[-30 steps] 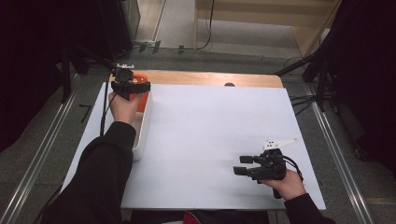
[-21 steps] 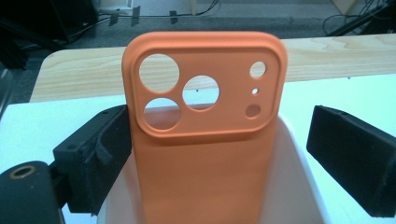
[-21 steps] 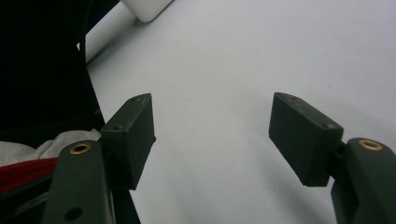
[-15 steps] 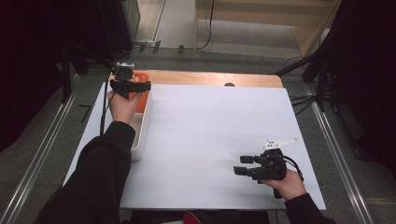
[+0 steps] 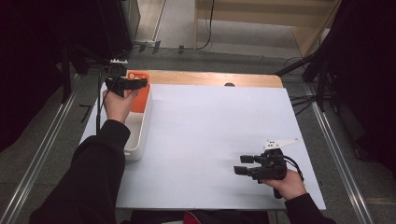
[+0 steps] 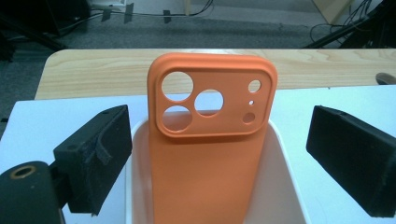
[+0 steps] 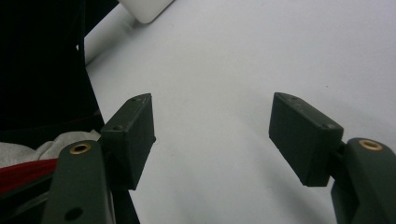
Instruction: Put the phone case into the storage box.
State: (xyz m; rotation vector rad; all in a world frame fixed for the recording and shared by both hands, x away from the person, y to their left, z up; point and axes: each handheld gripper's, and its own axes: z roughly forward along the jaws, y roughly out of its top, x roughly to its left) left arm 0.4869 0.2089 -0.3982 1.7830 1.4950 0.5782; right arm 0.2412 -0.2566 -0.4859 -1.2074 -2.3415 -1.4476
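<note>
With its jaws spread wide, the left gripper [image 6: 219,154] should drop squarely over the orange silicone phone case [image 6: 210,140] leaning in the white plastic bin [image 6: 285,154], closing on its side edges.

High view down over the table [image 5: 210,140]; tong cameras close, sharing its white top

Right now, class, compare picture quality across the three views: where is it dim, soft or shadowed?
High view: white table cover evenly lit, surroundings dark, right gripper casting a faint shadow. Left gripper view: orange phone case sharp, near jaws slightly soft. Right gripper view: dim and greyish, jaws throwing soft shadows on the cover.
</note>
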